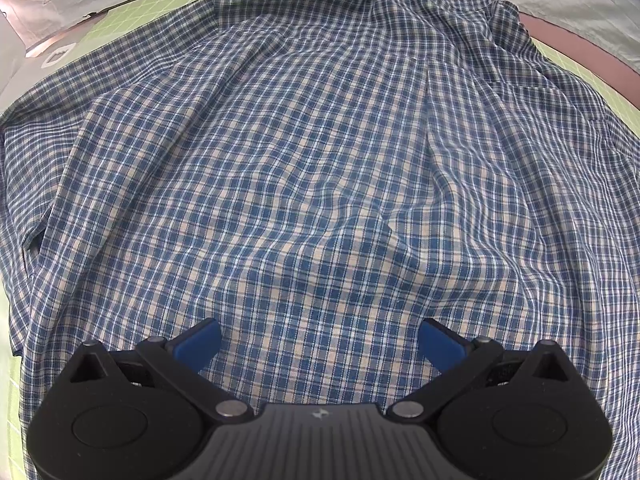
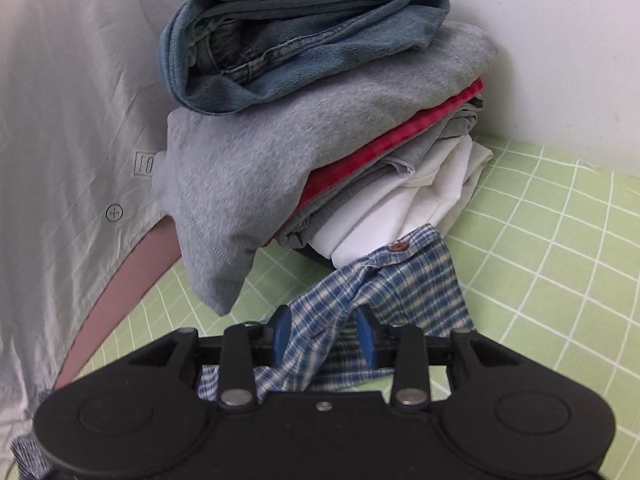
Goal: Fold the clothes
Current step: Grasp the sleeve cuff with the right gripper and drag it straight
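Observation:
A blue, white and tan plaid shirt (image 1: 320, 160) lies spread over the green grid mat (image 1: 160, 4), rumpled with soft folds. My left gripper (image 1: 320, 340) hovers over its near part, pointing steeply down, its blue pads wide apart with nothing between them. In the right wrist view, a plaid sleeve cuff (image 2: 400, 276) with a brown button (image 2: 398, 246) trails out onto the mat. Bunched cloth of that sleeve runs between the blue pads of my right gripper (image 2: 324, 336). The pads stand apart and the cloth hangs loose between them, unpinched.
A stack of folded clothes (image 2: 300, 140) stands just beyond the cuff: jeans on top, then grey, red and white pieces. A pale grey sheet (image 2: 60, 120) hangs at the left, a white wall behind. The green mat (image 2: 560, 260) lies bare to the right.

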A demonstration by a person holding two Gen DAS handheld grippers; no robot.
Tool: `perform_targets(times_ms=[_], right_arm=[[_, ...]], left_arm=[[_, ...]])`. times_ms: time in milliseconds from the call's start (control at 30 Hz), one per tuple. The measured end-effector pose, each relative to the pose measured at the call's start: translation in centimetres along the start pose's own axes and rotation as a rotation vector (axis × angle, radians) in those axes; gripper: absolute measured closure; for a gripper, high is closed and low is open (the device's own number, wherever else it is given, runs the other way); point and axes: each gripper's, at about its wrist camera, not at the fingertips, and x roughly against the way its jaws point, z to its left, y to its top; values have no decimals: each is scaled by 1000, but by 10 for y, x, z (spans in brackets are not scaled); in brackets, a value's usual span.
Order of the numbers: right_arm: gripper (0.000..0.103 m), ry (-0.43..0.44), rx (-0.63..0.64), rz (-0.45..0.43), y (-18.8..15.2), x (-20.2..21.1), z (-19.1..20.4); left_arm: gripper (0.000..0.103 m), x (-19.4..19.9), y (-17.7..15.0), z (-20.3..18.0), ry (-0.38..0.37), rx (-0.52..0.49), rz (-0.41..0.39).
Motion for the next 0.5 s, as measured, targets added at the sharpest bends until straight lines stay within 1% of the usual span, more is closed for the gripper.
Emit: perform_targets(times_ms=[100, 167, 200, 233, 267, 300, 333, 367, 433, 500], right_arm=[[58, -13, -169, 49, 7, -15, -13], [58, -4, -280, 87, 7, -25, -23], [60, 11, -307, 94, 6, -28, -25], [64, 24, -315, 100, 6, -30, -26], [78, 30, -308, 102, 5, -31, -25], [87, 36, -295, 95, 5, -29, -24], [90, 45, -284, 81, 4, -25, -24], [98, 60, -264, 60, 2, -19, -22], [99, 105, -192, -2, -3, 2, -18], [99, 104, -113, -31, -15, 24, -15]], left_arm=[[0, 0, -5, -3, 1, 2, -2], [0, 1, -5, -4, 1, 2, -1], [0, 1, -6, -3, 1, 2, 0], [0, 0, -6, -1, 1, 2, 0], [0, 0, -6, 0, 1, 2, 1], [0, 0, -5, 0, 1, 2, 1], [0, -2, -3, 1, 1, 1, 1], [0, -2, -3, 0, 1, 2, 0], [0, -2, -3, -1, 2, 4, -3], [0, -3, -3, -2, 3, 7, -5]])
